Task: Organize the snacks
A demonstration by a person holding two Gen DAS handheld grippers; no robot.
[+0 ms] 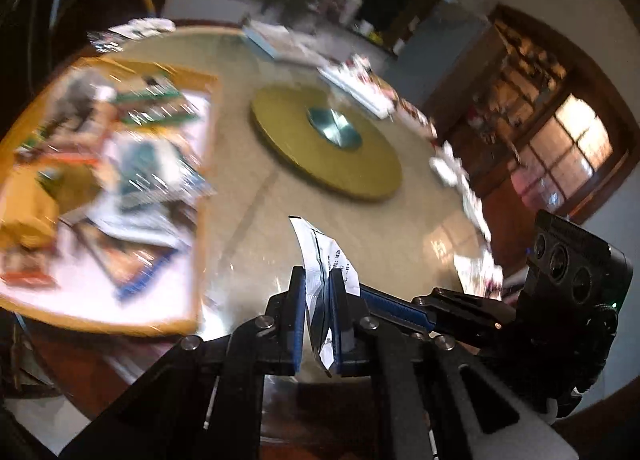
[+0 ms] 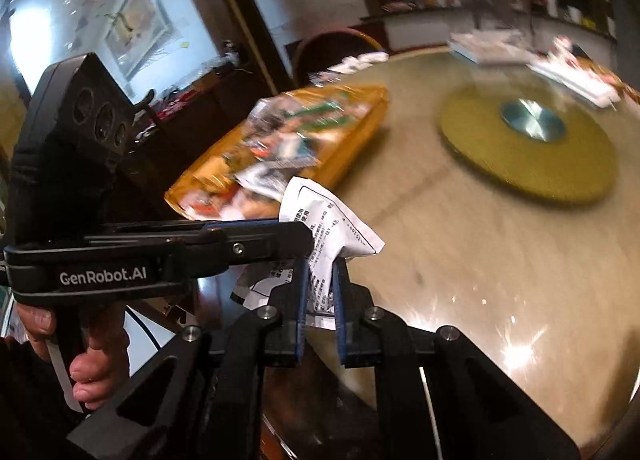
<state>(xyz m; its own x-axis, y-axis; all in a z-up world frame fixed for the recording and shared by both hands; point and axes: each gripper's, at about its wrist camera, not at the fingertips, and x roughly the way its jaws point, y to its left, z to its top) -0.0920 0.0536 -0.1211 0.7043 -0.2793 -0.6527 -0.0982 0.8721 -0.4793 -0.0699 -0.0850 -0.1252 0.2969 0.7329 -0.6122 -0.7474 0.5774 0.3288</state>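
**Desk:** Where is the snack packet, and which way does it run?

**Photographer:** A white printed packet (image 1: 322, 260) hangs above the near edge of the round glass-topped table (image 1: 400, 232), clear of the surface. Both grippers pinch it. In the left wrist view the left gripper (image 1: 318, 300) has its blue pads pressed together on the wrapper, whose long axis stands roughly upright between them, curving up and to the left to a dark-edged tip. The right gripper (image 1: 404, 310) reaches in from the right and meets the packet side-on.

**Desk:** And from the other side?

**Photographer:** In the right wrist view the right gripper (image 2: 320, 292) is clamped on the crumpled lower part of the same packet (image 2: 320, 212); the left gripper (image 2: 280, 238) comes in level from the left, held by a hand (image 2: 92, 364). The wrapper fans up and to the right.

**Desk:** Containers?

**Photographer:** One orange tray (image 1: 200, 196) sits on the table to the left, heaped with assorted snack packets (image 1: 132, 164), blurred beyond reading. A gold turntable disc (image 1: 360, 164) lies at the table's centre.
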